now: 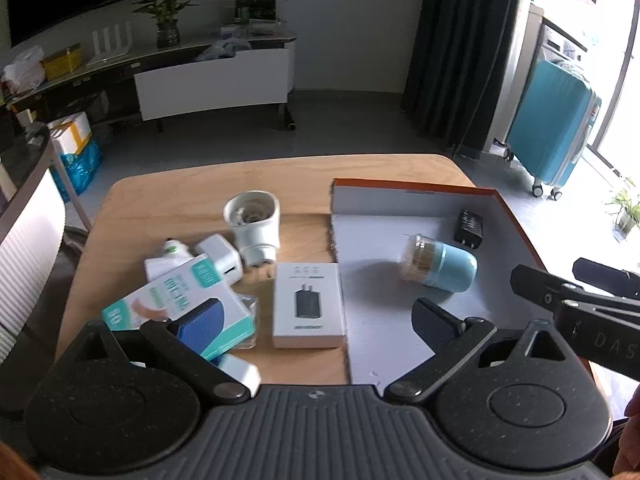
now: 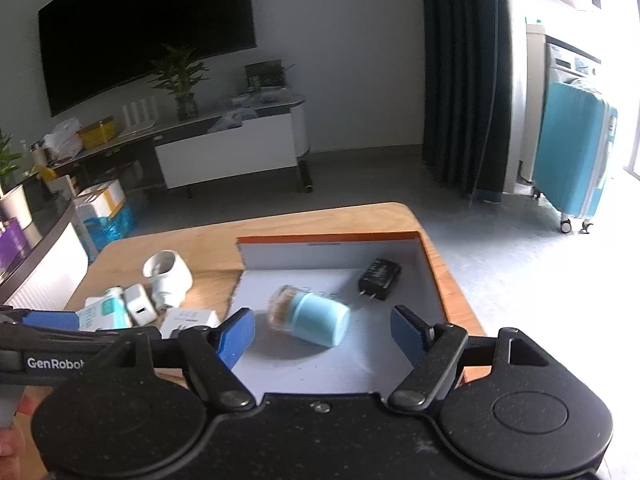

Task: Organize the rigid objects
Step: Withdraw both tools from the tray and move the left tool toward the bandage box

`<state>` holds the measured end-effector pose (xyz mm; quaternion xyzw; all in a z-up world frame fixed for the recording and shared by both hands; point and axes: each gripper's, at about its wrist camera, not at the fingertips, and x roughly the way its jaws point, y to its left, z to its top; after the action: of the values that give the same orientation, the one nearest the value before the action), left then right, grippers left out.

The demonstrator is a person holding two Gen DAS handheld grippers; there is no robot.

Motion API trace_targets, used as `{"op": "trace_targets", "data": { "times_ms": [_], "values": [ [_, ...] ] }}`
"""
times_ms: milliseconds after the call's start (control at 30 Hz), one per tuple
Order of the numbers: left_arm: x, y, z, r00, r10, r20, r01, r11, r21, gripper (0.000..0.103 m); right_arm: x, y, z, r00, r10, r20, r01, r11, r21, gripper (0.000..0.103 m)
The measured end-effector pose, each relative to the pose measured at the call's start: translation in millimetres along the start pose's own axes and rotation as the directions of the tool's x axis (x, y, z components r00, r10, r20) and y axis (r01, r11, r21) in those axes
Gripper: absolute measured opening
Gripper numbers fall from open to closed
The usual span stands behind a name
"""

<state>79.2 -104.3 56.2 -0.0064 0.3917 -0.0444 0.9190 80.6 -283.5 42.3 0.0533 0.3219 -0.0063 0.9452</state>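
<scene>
An orange-rimmed box (image 1: pixel 400 200) (image 2: pixel 320 256) with a white inside sits on the right half of the wooden table (image 1: pixel 168 200). In it a light blue container (image 1: pixel 444 266) (image 2: pixel 312 318) with a clear lid lies on its side, beside a black plug charger (image 1: pixel 469 228) (image 2: pixel 379 278). My right gripper (image 2: pixel 324 334) is open over the box, with the container just beyond its fingertips and untouched. My left gripper (image 1: pixel 316 320) is open above a white charger box (image 1: pixel 308 304) and holds nothing. A teal carton (image 1: pixel 180 304), a white adapter (image 1: pixel 220 258) and a white cup-shaped holder (image 1: pixel 254 220) lie to the left.
A small white item (image 1: pixel 240 372) lies near the table's front edge under the left finger. Beyond the table are grey floor, a blue suitcase (image 1: pixel 552 120) at the right, a low TV stand (image 1: pixel 212 76) with a plant, and boxes on the floor at the left.
</scene>
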Motion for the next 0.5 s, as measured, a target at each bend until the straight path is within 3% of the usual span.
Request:
{"op": "trace_targets", "data": {
  "times_ms": [500],
  "values": [
    [-12,34,-9,0.999,0.034,0.015,-0.033,0.998,-0.062,0.103,-2,38,-5,0.998,0.06,-0.016,-0.061,0.996,-0.062,0.089]
  ]
}}
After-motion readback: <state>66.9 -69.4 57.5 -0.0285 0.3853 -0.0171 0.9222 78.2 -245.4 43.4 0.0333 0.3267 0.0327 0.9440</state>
